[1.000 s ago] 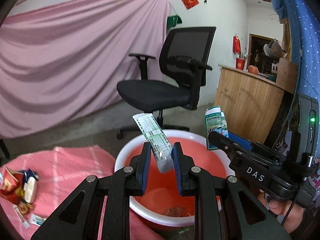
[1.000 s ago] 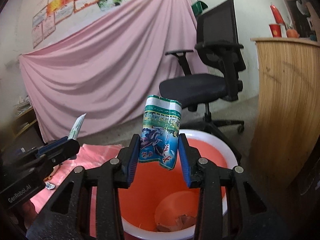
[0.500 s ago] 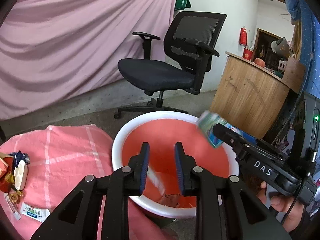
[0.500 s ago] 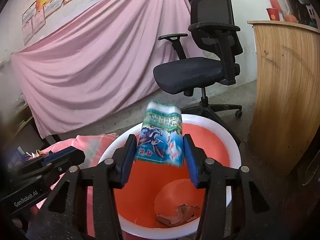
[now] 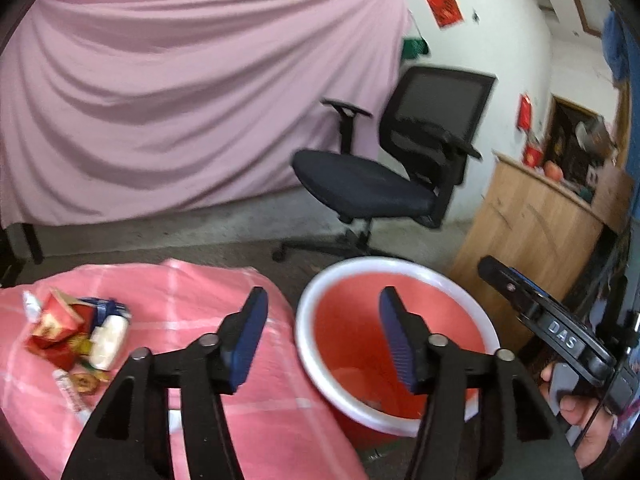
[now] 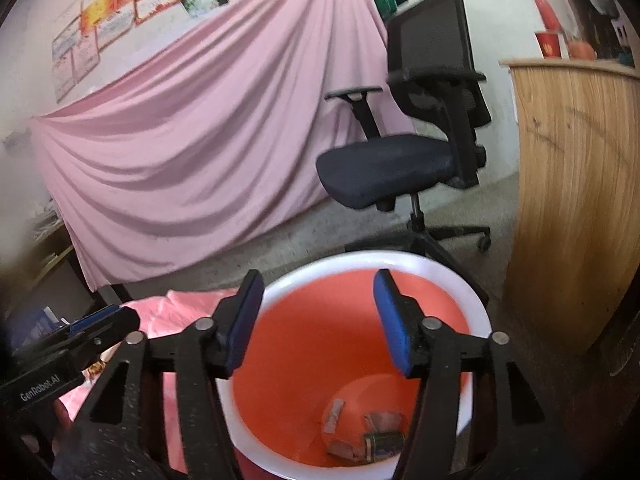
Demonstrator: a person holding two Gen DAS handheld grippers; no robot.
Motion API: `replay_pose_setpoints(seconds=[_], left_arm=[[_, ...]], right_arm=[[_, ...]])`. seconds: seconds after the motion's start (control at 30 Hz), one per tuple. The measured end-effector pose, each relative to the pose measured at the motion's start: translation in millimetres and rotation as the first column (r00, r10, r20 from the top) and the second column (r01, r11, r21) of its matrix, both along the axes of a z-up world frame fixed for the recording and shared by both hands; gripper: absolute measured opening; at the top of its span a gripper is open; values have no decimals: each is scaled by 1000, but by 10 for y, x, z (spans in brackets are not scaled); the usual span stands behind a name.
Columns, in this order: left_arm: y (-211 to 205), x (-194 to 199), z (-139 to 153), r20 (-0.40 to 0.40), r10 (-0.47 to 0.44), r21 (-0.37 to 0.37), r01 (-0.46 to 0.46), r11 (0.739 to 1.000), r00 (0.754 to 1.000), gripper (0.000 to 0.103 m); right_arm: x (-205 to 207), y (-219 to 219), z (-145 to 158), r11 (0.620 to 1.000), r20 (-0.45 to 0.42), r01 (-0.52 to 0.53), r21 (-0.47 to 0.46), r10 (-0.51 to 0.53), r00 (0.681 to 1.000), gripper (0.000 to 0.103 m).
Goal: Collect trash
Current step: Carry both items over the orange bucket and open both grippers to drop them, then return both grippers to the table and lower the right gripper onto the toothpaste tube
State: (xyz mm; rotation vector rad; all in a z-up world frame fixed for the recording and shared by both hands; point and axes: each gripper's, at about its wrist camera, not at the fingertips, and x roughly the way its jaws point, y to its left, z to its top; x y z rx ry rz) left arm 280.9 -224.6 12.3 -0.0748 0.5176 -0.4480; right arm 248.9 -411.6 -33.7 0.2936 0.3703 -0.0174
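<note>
My left gripper [image 5: 322, 336] hangs over the gap between the pink cloth [image 5: 192, 304] and the orange bucket [image 5: 380, 262]; its jaws are opening with nothing between them. A pile of wrappers and small cartons [image 5: 72, 336] lies on the cloth to its left. My right gripper [image 6: 318, 320] is above the bucket [image 6: 400, 258], its jaws also opening and empty. Several wrappers [image 6: 368, 436] lie on the bucket's bottom, a green one among them. Each view shows the other gripper at its edge: the right gripper [image 5: 496, 276] and the left gripper [image 6: 116, 320].
A black office chair [image 5: 384, 184] stands just behind the bucket. A wooden counter [image 6: 576, 200] rises close on the right. A pink sheet [image 5: 180, 100] drapes the back wall. A hand [image 5: 576, 412] holds the right gripper's handle.
Both grippers let go of their wrappers, which dropped into the bucket. Both sets of jaws widened. My left gripper swung left, so the cloth and its trash pile came into view.
</note>
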Motion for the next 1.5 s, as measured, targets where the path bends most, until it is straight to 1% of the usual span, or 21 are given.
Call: replay_pose_setpoints(seconds=[0.03,0.07,0.13,0.17,0.2,0.27,0.3,0.33,0.53,0.67,0.8,0.9,0.97,1.03,1.07,1.17,1.2,1.23,1.33,1.4,1.5], left_arm=[[94,-25,40,15,23,-8,-23,1000,1000,56],[160,-43,68,27,43,-11,-43,999,999,62],[345,-116,145,71,104,-25,-102,994,992,93],[446,-174,184,105,142,-41,-139,989,984,99],[539,-227,212,139,179,-60,-172,983,974,102],[738,-301,267,180,235,-96,-221,971,955,102],[818,-320,280,186,252,-103,-236,966,950,102],[905,-344,294,193,271,-105,-255,961,943,102],[1360,-549,347,254,360,-85,-350,933,898,102],[1610,-699,334,289,397,-79,-392,917,871,102],[1902,-839,279,317,443,-78,-442,893,839,102],[2040,-886,200,316,461,-66,-466,883,829,102],[2142,-888,139,296,462,-47,-470,881,836,102],[2227,-867,58,268,451,-19,-463,886,851,102],[2267,-856,13,253,453,-4,-467,884,855,102],[2296,-769,-100,201,442,36,-458,888,874,102],[2269,-717,-121,187,441,47,-456,889,878,102],[2254,-674,-153,170,440,60,-455,889,882,102],[2252,-499,-287,71,443,120,-449,886,894,102],[2259,-387,-375,0,451,149,-446,882,892,102],[2285,-288,-485,-78,461,172,-444,880,884,102]], right_arm=[[-14,44,39,1000,22,-6,-2,6,1000,84],[-23,84,74,1000,39,-10,-4,11,999,89],[-60,191,159,1000,90,-22,-8,22,996,97],[-73,237,195,1000,111,-27,-9,28,993,101],[-88,289,232,999,133,-32,-12,33,991,103],[-131,427,313,999,190,-46,-23,49,981,103],[-149,481,344,998,213,-51,-28,56,975,103],[-177,567,386,997,248,-63,-35,70,966,103],[-242,1015,528,987,347,-132,-93,156,925,103],[-282,1344,567,975,387,-166,-149,212,898,103],[-265,1625,564,964,392,-189,-188,250,885,103],[-231,1793,544,953,380,-220,-208,286,880,103],[-173,1917,518,941,355,-246,-230,317,879,103],[-103,2030,478,928,313,-277,-249,348,884,103],[-30,2113,440,919,263,-292,-266,360,895,103],[125,2235,304,894,154,-342,-291,396,905,103],[198,2287,244,885,98,-354,-304,399,912,103],[237,2300,193,878,65,-367,-309,404,912,103],[398,2352,-26,844,-88,-435,-314,430,899,103],[561,2388,-187,822,-213,-492,-287,445,870,103],[677,2339,-256,820,-270,-529,-218,470,840,103]])
